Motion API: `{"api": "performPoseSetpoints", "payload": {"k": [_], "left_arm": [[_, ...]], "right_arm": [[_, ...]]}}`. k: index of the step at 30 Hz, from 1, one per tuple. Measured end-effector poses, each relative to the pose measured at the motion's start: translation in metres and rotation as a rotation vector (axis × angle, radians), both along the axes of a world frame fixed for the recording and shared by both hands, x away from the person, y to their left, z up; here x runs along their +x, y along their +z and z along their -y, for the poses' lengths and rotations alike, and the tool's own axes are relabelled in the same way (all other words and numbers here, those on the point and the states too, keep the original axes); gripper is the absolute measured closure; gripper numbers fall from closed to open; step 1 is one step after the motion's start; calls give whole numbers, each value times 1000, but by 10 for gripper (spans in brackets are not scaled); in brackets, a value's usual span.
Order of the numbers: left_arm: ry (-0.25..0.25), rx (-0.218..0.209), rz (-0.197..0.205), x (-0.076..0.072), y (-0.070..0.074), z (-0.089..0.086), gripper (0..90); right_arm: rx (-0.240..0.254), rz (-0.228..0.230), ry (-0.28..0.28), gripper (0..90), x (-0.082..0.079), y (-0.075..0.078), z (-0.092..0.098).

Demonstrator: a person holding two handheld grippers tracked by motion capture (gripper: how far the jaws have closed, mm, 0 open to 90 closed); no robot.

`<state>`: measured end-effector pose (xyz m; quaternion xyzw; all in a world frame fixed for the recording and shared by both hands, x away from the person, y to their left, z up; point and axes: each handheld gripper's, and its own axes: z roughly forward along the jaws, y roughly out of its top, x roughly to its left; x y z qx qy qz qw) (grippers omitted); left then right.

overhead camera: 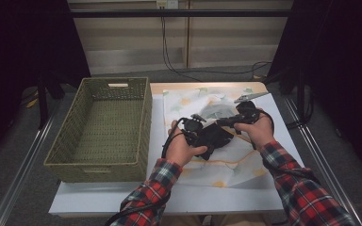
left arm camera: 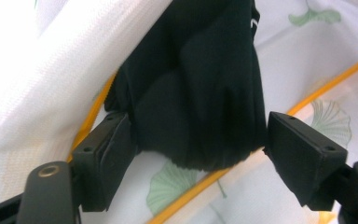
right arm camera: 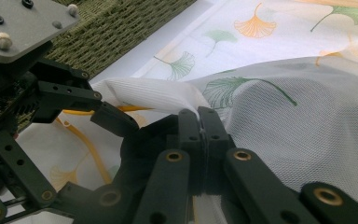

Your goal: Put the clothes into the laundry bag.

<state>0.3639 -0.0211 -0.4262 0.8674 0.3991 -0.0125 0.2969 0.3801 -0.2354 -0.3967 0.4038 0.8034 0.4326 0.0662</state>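
Fingers (left arm camera: 107,158) of the left gripper (left arm camera: 196,158) stand apart, flanking the black garment (left arm camera: 200,84) without pressing it. Over on the right gripper (right arm camera: 200,126), jaws pinched tight on white mesh (right arm camera: 149,95), likely a laundry bag, holding its mouth up so the garment can slide in. Everything's on the ginkgo-print cloth (overhead camera: 235,165), beside the woven basket (overhead camera: 103,123) waiting empty.

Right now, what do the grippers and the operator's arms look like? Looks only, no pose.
Both grippers are black linkage builds with brass-coloured pivot pins and blocky black jaw pads. The left gripper carries a grey three-cornered plate with screws on top; the right gripper has one too. Black cables trail from them. The person wears red, dark and white plaid flannel sleeves.
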Motion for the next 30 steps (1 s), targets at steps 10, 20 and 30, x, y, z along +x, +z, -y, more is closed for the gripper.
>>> {"api": "performPoseSetpoints", "payload": {"k": [10,20,30], "left_arm": [[-21,20,-28,0,1,-12,232],[-33,49,-41,1,5,-17,416],[-35,24,-103,3,1,-9,856]], "right_arm": [[-2,3,1,900,1,1,-1],[-4,0,-6,900,3,1,0],[-2,7,-12,900,4,1,0]]}}
